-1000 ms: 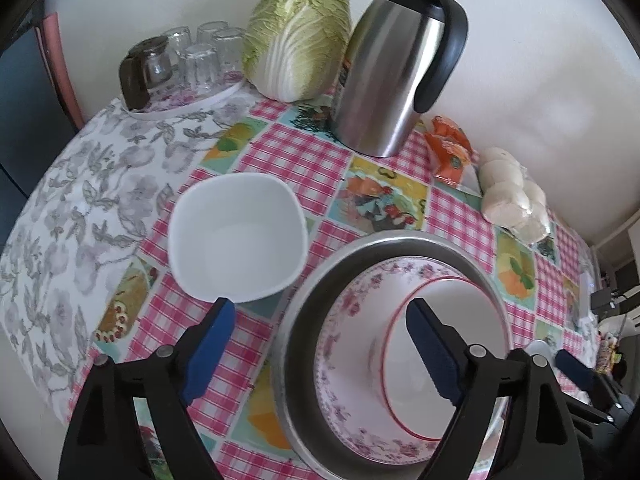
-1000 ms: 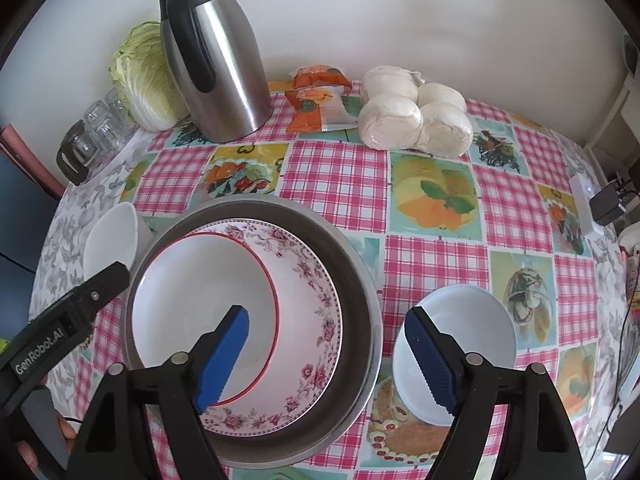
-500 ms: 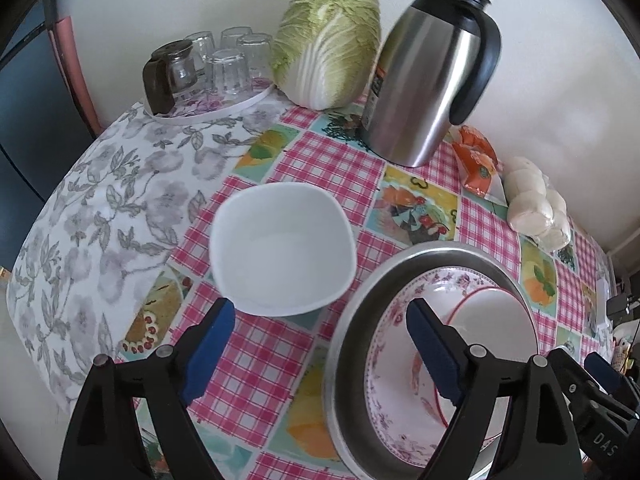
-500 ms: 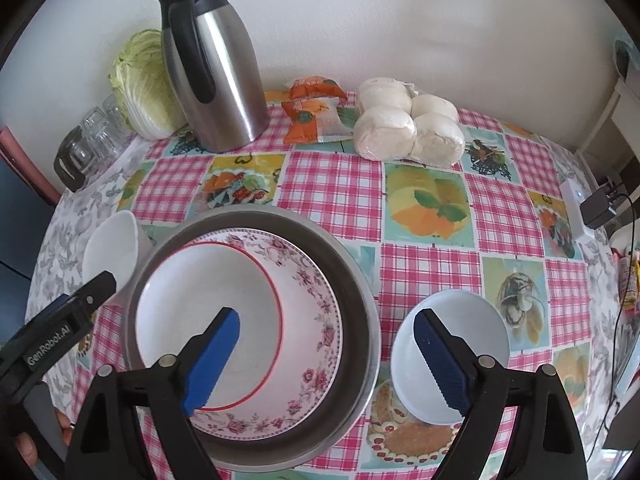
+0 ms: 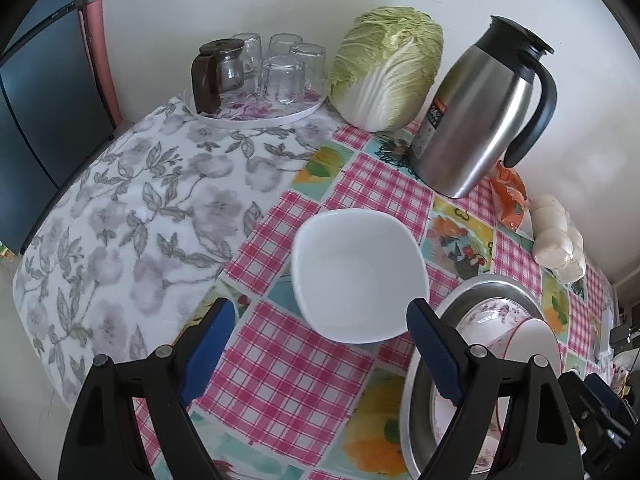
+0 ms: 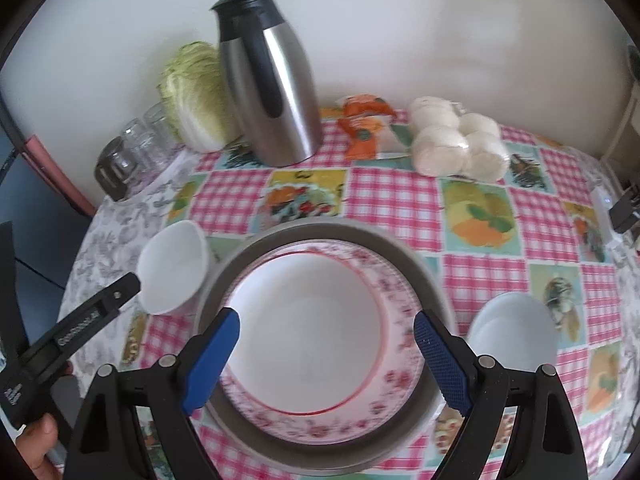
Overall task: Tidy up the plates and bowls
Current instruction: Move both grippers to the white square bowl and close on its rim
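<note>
On the checked table, a red-rimmed white bowl nests in a floral plate inside a steel basin, gathered for stacking. The left gripper, jaws apart, faces the squarish white bowl beside the basin, likely next. The right gripper hovers, jaws apart and empty, over the stack; a round white bowl waits alongside.

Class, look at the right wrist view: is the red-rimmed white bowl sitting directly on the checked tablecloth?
No. The red-rimmed white bowl rests inside the floral plate, which itself lies in the metal basin.
</note>
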Demonstrator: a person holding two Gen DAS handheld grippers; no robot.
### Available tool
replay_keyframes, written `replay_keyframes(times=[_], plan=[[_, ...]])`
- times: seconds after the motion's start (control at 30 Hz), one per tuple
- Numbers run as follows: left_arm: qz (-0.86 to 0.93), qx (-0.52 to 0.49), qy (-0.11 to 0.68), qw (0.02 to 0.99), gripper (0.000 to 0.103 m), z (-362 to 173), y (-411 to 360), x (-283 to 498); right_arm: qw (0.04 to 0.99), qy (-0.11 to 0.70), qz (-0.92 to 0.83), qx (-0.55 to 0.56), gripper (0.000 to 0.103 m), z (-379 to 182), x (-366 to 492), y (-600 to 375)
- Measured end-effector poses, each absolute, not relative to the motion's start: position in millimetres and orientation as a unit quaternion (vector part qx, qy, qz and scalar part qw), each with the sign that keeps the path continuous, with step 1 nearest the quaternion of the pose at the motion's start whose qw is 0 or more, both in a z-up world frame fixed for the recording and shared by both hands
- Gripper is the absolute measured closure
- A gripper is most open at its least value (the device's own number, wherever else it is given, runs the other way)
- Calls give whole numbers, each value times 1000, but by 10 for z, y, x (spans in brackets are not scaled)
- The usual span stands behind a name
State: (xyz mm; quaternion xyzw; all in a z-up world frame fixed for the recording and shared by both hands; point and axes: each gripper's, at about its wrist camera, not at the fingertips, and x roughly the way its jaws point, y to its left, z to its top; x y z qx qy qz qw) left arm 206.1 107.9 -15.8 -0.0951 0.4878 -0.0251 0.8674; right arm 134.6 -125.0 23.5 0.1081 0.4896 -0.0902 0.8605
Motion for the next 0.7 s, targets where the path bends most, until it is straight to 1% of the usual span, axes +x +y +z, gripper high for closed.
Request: replay_keyframes(times=[0.17, 0.27, 0.47, 0.7], plan=[[-31, -108, 487, 866, 14, -193, 1175, 2089, 867, 483, -88, 83, 12, 231, 1370, -1063], [-31, -98, 485, 868, 14, -206, 1193, 2101, 869, 482, -81, 82, 12, 210, 1389, -993], [-48, -135, 487, 862, 14, -244, 1316, 2150, 869, 483, -89, 63, 12, 139, 1468, -852], [-50, -150, 481, 862, 14, -275, 1426, 2206, 864, 491, -97, 53, 12, 46, 1576, -753]])
